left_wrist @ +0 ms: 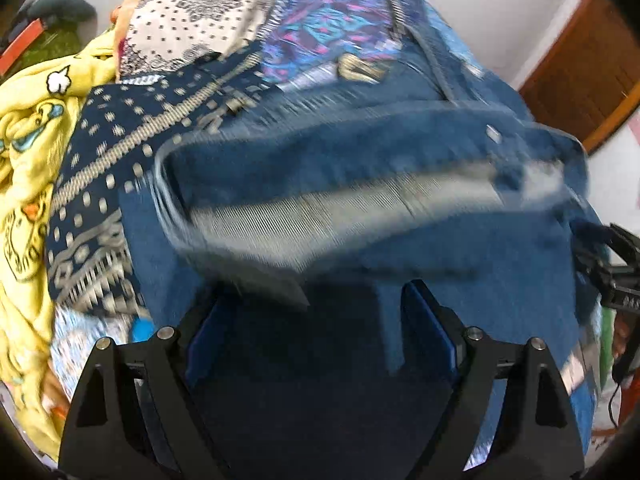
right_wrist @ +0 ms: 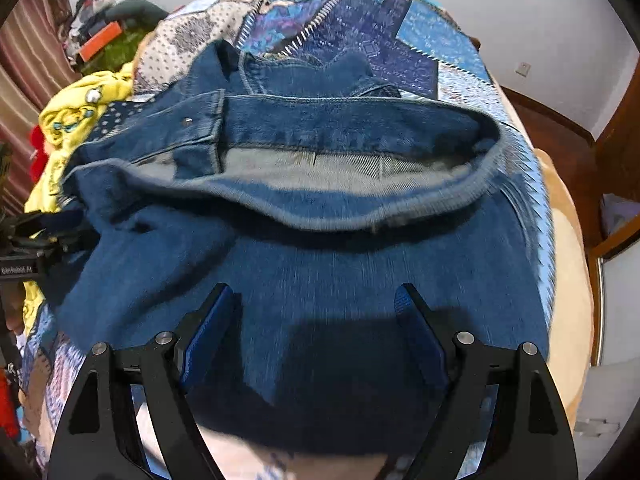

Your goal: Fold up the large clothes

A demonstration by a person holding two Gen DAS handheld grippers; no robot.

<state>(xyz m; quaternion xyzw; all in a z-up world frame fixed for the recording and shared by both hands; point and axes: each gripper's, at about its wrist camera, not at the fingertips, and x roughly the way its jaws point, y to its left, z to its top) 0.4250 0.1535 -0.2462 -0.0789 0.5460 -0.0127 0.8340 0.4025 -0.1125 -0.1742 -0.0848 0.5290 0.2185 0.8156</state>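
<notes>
On the patchwork bedspread point(right_wrist: 416, 36) your jeans point(right_wrist: 320, 264) lie spread out, the waistband point(right_wrist: 344, 112) gaping so the pale grey inside point(right_wrist: 320, 168) shows, and the denim covers most of the middle of the bedspread. Your right gripper point(right_wrist: 316, 300) hovers over the near part of the jeans with its blue-padded fingers point(right_wrist: 208, 332) spread wide apart and nothing pinched between them. Your left gripper point(left_wrist: 312, 300) is likewise wide open above the jeans, its padded fingers point(left_wrist: 430, 328) apart with only denim below them; that view is blurred, so you cannot tell whether the pads touch the cloth. From the right wrist view, your left gripper shows at the left edge of the jeans. Beside the jeans on the left sits a navy patterned cloth point(left_wrist: 112, 168), and just beyond that a crumpled yellow garment point(left_wrist: 28, 152) with cartoon prints. A wooden door frame point(right_wrist: 616, 128) stands well to the right of the bedspread.
</notes>
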